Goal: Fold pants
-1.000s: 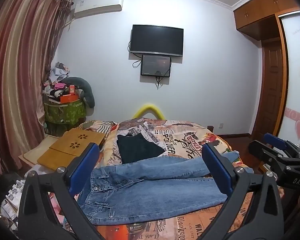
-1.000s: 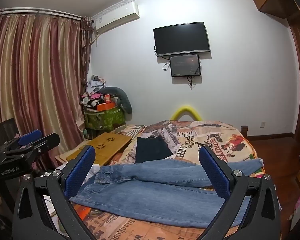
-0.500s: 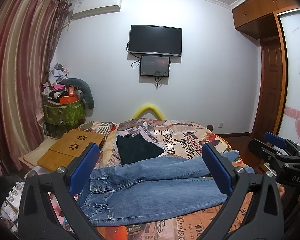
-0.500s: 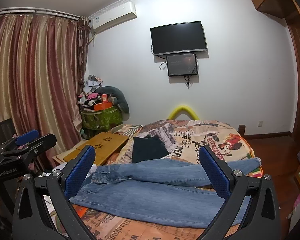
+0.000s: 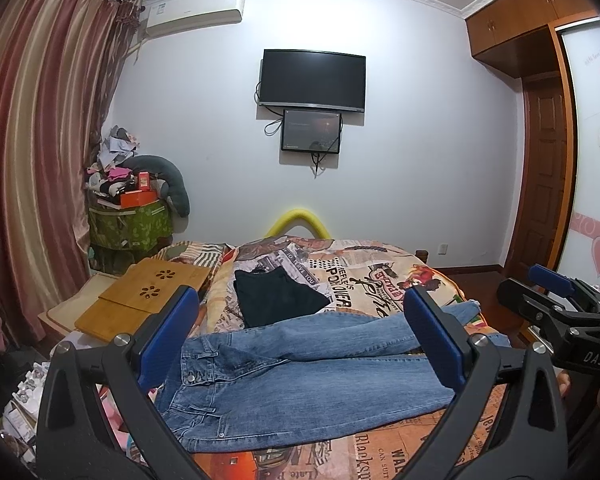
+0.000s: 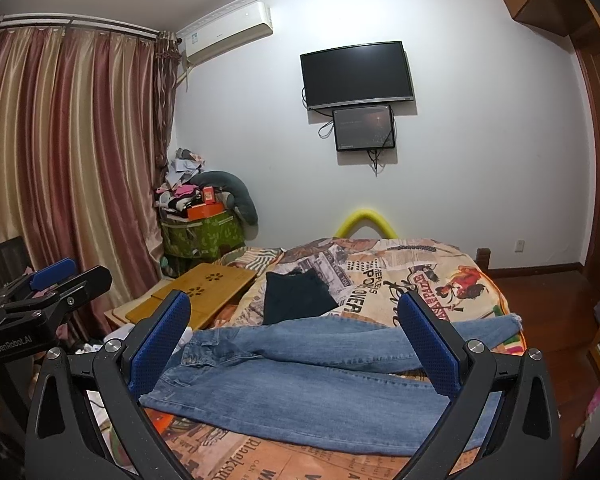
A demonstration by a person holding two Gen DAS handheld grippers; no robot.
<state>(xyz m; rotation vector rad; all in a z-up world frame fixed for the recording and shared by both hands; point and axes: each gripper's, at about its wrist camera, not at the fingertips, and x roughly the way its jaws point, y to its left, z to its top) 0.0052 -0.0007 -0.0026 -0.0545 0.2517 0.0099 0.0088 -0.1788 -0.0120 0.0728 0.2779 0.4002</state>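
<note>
Blue jeans (image 5: pixel 300 372) lie flat across the near end of the bed, waistband to the left, both legs running right. The right wrist view shows the same jeans (image 6: pixel 312 380) from further right. My left gripper (image 5: pixel 300 336) hovers open above and in front of them, its blue pads wide apart and empty. My right gripper (image 6: pixel 296 336) is open too, holding nothing. Each gripper shows in the other's view: the right gripper (image 5: pixel 556 304) at the right edge, the left gripper (image 6: pixel 40 304) at the left edge.
A folded black garment (image 5: pixel 276 300) lies on the printed bedspread (image 5: pixel 364 276) beyond the jeans. A bamboo lap tray (image 5: pixel 140 300) rests left of the bed, with a cluttered green bin (image 5: pixel 132 228) and curtains behind. Wooden floor and a door (image 5: pixel 544 184) are at right.
Both grippers have shifted slightly, so the view has drifted a little. The jeans lie as before and both grippers stay open.
</note>
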